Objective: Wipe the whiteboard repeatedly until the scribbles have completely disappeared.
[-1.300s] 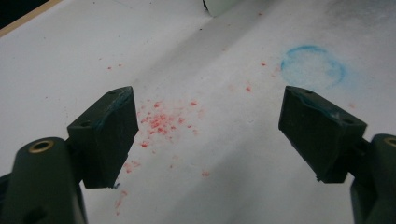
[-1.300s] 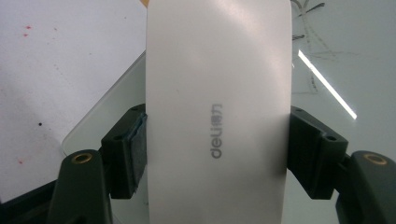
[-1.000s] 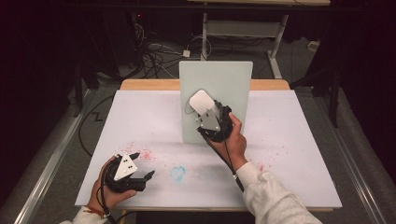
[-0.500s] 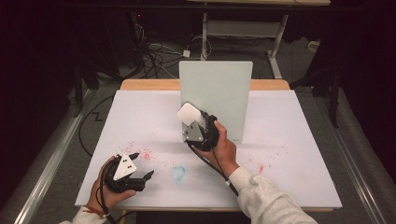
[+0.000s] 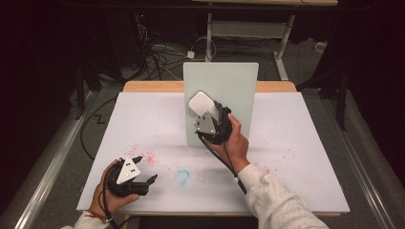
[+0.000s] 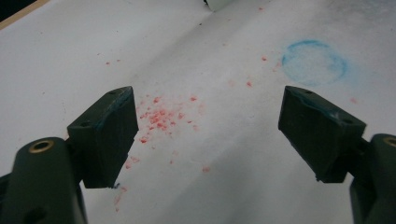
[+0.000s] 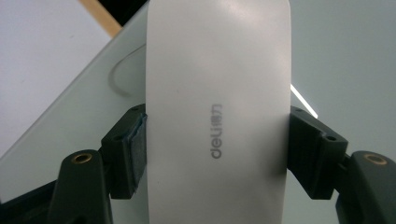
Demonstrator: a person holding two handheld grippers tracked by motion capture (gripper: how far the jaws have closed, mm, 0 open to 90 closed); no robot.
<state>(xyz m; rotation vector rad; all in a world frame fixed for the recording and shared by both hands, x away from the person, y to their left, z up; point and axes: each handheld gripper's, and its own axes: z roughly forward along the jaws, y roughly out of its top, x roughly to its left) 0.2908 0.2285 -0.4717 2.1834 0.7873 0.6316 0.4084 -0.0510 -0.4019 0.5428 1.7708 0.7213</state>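
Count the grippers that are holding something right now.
1. The right gripper clamps a white rounded-rectangle plastic eraser in front of the upright pale green board. The left gripper hangs open over the white table.

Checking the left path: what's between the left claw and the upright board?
High view: bare white table cover with red specks between left claw and board.

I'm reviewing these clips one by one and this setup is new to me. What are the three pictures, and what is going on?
A person works at a white table with a hand-held two-jaw tool in each hand. One picture looks down from above; the other two come from cameras riding on each tool. The right tool is clamped on a white eraser and holds it against an upright pale-green board. The left tool is open, holds nothing, and sits above red specks near a blue ring mark.
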